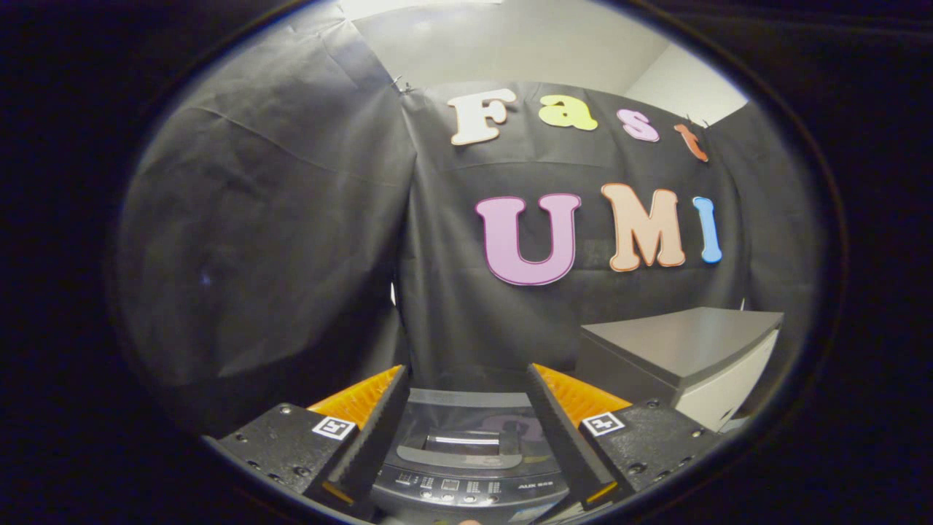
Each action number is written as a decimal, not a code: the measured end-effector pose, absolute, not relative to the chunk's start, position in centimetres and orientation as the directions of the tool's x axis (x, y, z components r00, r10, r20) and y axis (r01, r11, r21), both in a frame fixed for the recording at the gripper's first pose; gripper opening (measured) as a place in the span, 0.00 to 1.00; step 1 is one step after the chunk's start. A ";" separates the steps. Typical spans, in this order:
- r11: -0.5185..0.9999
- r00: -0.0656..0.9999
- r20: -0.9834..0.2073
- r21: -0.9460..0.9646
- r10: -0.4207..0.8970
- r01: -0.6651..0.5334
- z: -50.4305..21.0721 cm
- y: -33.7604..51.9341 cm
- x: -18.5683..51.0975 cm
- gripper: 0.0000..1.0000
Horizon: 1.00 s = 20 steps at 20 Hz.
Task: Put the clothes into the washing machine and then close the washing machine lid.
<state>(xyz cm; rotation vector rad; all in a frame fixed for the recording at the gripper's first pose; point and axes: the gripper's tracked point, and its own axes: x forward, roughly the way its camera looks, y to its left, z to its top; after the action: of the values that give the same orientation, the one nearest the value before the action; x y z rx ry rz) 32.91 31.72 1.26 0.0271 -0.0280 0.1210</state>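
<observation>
Black-draped booth, washing machine (466, 456) below, grey cabinet (685, 350) to its right.
Tool (466, 386) held wide open and empty above the transparent lid (466, 423), seemingly closed; no clothes sighted.

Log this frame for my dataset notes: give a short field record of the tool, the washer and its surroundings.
tool: open, fingers apart, holding nothing
washing machine: between and below the fingers, control panel nearest
lid: shut, tinted, lying flat with a handle
cabinet: grey, beyond the right finger, beside the washer
clothes: cannot tell where
</observation>
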 end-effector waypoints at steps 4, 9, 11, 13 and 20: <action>0.994 0.994 0.056 0.053 0.097 -0.100 3.0 29.9 30.0 0.97; 0.998 0.993 0.107 0.034 0.057 -0.061 5.0 27.0 26.6 0.97; 0.998 0.993 0.108 0.031 0.048 -0.051 5.1 26.1 25.5 0.97; 0.998 0.994 0.103 0.038 0.040 -0.044 4.9 25.1 24.3 0.97; 0.994 0.995 0.099 0.112 -0.025 0.014 3.2 21.2 20.0 0.97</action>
<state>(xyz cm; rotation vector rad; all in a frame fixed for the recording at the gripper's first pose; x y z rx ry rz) 20.00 21.19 3.16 0.1109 -0.1008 -0.0199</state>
